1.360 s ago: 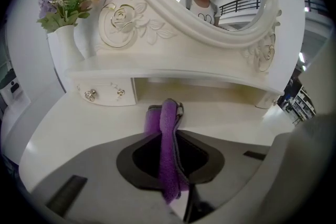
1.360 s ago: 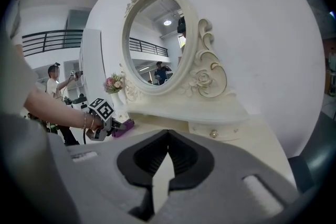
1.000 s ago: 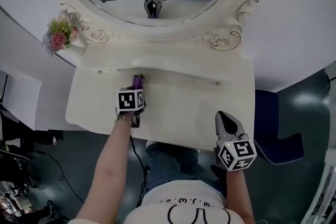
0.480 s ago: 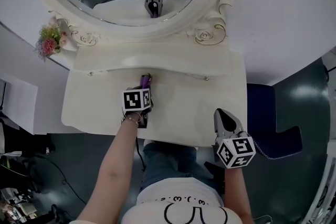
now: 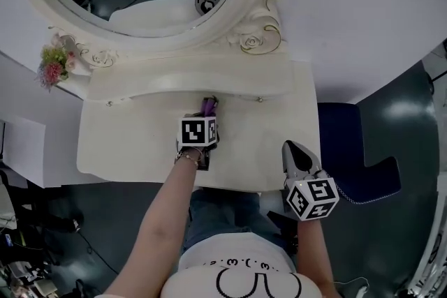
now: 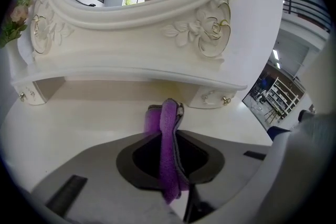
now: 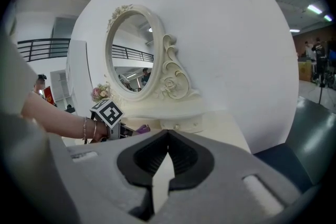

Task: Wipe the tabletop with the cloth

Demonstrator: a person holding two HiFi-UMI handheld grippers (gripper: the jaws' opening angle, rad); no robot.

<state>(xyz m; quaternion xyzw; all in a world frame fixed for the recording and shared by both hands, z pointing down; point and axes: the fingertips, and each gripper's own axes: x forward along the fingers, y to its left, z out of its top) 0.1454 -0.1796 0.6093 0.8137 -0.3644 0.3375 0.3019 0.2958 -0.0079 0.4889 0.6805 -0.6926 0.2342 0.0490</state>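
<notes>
A purple cloth (image 5: 209,105) lies pressed on the cream tabletop (image 5: 133,143), just in front of the raised back shelf and near the middle. My left gripper (image 5: 207,110) is shut on it, the marker cube (image 5: 198,132) behind. In the left gripper view the cloth (image 6: 168,128) hangs folded between the jaws of my left gripper (image 6: 169,136) and its front end touches the tabletop (image 6: 79,118). My right gripper (image 5: 290,147) hovers over the table's front right corner, shut and holding nothing. In its own view the right gripper (image 7: 167,136) points toward the mirror.
An oval mirror with an ornate carved frame (image 5: 244,31) stands on the back shelf (image 5: 174,77), which has small drawer knobs (image 5: 260,100). A flower bunch (image 5: 50,68) sits at the far left. A dark blue seat (image 5: 349,150) stands to the table's right.
My left gripper has slid the cloth to the right along the back of the tabletop. The right gripper has stayed by the front right corner.
</notes>
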